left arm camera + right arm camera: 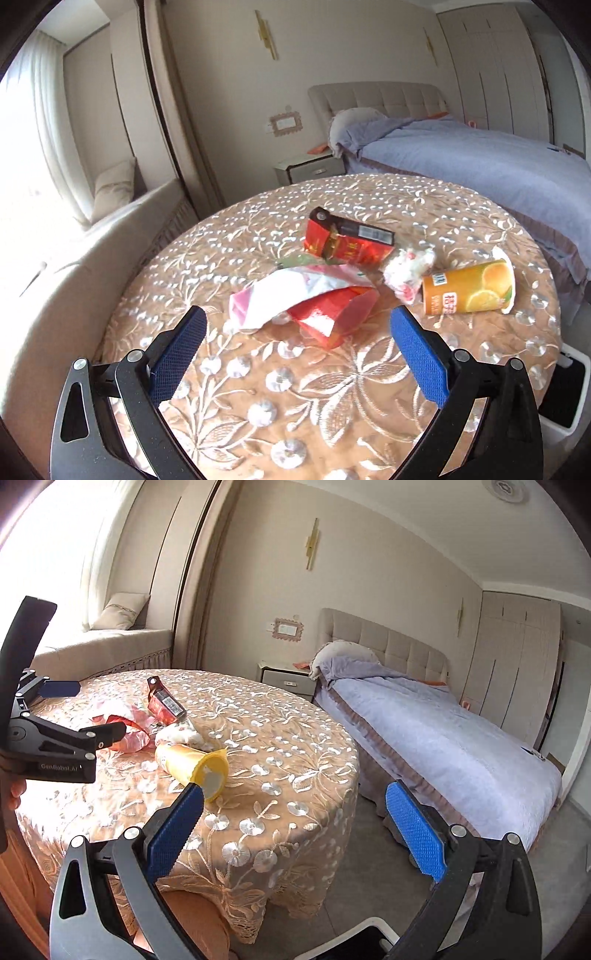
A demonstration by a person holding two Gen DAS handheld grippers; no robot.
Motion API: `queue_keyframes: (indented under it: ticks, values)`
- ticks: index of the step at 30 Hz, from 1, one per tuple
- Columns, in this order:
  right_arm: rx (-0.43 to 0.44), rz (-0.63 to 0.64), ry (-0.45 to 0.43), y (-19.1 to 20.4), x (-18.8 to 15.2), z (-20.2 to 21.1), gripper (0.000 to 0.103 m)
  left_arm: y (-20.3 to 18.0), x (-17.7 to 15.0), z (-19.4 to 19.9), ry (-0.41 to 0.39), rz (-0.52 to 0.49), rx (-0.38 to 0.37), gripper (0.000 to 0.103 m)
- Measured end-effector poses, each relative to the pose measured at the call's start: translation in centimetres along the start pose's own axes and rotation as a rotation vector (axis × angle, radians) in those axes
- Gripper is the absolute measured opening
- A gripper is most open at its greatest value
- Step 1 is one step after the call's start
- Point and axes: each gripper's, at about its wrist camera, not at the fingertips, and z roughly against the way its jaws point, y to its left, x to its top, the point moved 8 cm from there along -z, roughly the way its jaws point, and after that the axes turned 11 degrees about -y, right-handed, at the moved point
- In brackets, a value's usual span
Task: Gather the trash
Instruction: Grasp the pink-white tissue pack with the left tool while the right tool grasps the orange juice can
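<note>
Trash lies on a round table (332, 406) with an embroidered cloth. A red and white crumpled wrapper (310, 302) lies nearest, just ahead of my open left gripper (298, 321). Behind it is a red and black cigarette box (347, 240). A crumpled white tissue (406, 271) and an orange juice cup (467, 288) on its side lie to the right. My right gripper (295, 801) is open and empty over the table's right edge, its left finger near the cup (192, 762). The left gripper (59, 716) shows in the right wrist view.
A bed (480, 166) with a blue cover stands behind and right of the table. A nightstand (310, 168) sits by the headboard. A window seat (92, 229) lies to the left. A white bin rim (354, 934) shows on the grey floor below my right gripper.
</note>
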Motion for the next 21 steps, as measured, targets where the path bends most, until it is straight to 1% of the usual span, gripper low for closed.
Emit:
queue_keyframes:
  ticks: [3,6,11,12,13,15,16,17,18,21]
  values:
    - [0.022,0.024,0.029,1.6,-0.2,-1.8,0.099,3.4,-1.5,-1.9,0.051,-0.051,0.057,0.098]
    - [0.050,0.002,0.063,2.8,-0.6,-3.2,0.099,5.3,-2.5,-3.6,0.095,-0.072,0.060,0.098]
    - [0.097,-0.044,0.117,4.3,-1.2,-5.5,0.099,5.4,-3.1,-6.7,0.137,-0.075,-0.001,0.098]
    - [0.101,-0.040,0.126,4.6,-1.3,-5.9,0.099,5.2,-3.2,-7.3,0.147,-0.080,-0.008,0.098]
    - [0.100,-0.032,0.132,4.9,-1.6,-6.2,0.099,4.9,-3.6,-7.8,0.177,-0.095,-0.025,0.098]
    - [0.106,-0.012,0.145,5.4,-1.7,-7.0,0.099,4.2,-3.8,-8.3,0.205,-0.111,-0.074,0.098]
    - [0.109,0.001,0.155,5.7,-1.9,-7.4,0.099,4.1,-3.5,-8.3,0.194,-0.121,-0.090,0.098]
    - [0.115,0.009,0.160,5.7,-1.9,-7.7,0.099,4.2,-2.9,-8.3,0.165,-0.138,-0.085,0.098]
    - [0.126,0.019,0.173,5.9,-2.1,-8.2,0.099,4.3,-2.5,-8.5,0.152,-0.158,-0.072,0.098]
    - [0.163,0.038,0.206,6.5,-2.4,-9.4,0.099,3.9,-1.7,-9.5,0.159,-0.176,-0.115,0.097]
